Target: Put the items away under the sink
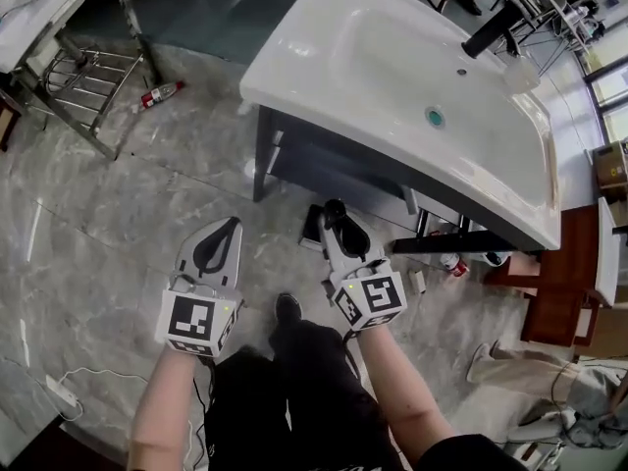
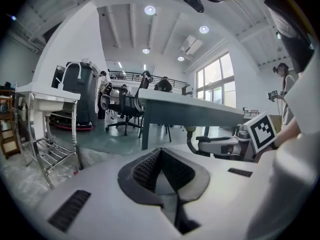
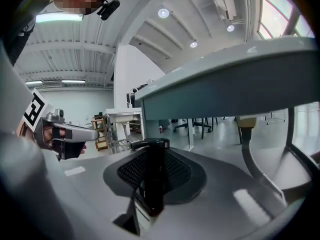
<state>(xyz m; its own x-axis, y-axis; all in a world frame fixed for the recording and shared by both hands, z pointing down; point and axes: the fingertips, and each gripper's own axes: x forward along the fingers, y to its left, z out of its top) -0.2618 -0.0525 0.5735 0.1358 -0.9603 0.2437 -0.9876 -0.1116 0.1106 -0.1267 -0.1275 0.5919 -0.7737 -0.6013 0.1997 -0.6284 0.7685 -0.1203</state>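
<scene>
The right gripper [image 1: 345,235] is clamping its jaws on a slim black pump-top bottle [image 3: 153,176], holding it upright just in front of the dark grey metal stand [image 1: 263,155] that is carrying the long white ceramic sink [image 1: 373,57], so the bottle is not yet in the space underneath. The left gripper [image 1: 230,229] is hanging beside it over the grey marbled floor [image 1: 147,194], jaws closed tip to tip on nothing. A red and white spray can [image 1: 159,94] is lying on the floor next to a chrome wire rack [image 1: 88,81], well apart from both grippers
</scene>
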